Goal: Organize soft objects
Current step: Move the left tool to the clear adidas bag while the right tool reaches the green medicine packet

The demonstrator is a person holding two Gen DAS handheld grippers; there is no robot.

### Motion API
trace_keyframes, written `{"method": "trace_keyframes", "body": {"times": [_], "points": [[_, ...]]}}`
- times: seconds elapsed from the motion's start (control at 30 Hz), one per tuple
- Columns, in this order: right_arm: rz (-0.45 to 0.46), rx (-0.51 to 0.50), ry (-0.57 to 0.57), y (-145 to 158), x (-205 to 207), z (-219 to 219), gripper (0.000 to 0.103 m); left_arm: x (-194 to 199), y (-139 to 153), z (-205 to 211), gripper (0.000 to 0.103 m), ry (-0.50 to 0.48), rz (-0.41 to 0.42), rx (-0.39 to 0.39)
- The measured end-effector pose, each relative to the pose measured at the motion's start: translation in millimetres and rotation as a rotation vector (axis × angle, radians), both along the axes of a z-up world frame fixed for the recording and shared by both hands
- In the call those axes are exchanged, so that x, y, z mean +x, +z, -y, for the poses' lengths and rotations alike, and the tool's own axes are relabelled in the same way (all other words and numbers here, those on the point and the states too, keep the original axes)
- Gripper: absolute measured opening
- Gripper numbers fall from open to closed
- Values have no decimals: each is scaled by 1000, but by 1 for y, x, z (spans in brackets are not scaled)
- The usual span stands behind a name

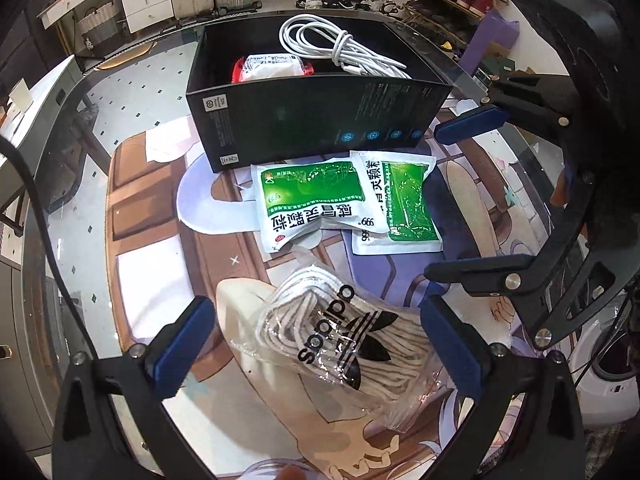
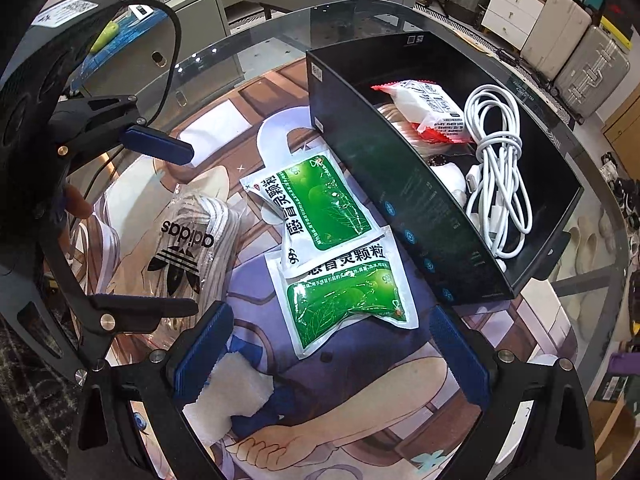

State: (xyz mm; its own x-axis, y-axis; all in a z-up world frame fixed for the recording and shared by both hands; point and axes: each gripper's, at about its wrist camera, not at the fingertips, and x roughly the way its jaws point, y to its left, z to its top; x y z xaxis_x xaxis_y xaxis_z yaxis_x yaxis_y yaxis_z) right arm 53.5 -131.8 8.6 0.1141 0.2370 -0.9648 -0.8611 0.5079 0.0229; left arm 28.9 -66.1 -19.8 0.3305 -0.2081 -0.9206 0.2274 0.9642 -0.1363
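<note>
An open black cardboard box [image 1: 316,120] stands on the round glass table [image 1: 132,92], over a printed cartoon mat [image 1: 168,276]. Inside the box lie a coiled white cable [image 1: 340,46] and a white packet with red crimped ends [image 1: 272,66]. Just in front of the box, two green-and-white medicine sachets [image 1: 312,200] overlap each other. Nearer than the sachets lies a clear plastic bag of white laces with a black trefoil logo [image 1: 344,344], between the spread, empty fingers of the left gripper [image 1: 316,344]. The right gripper [image 2: 332,356], fingers likewise apart and holding nothing, hovers just before the sachets.
</note>
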Motion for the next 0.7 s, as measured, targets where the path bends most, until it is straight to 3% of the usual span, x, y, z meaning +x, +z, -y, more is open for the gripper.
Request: {"method": "trace_keyframes", "body": {"times": [0.7], "points": [[-8, -94, 82, -39, 10, -29, 100, 2, -24, 2, 103, 60, -63, -21]]}}
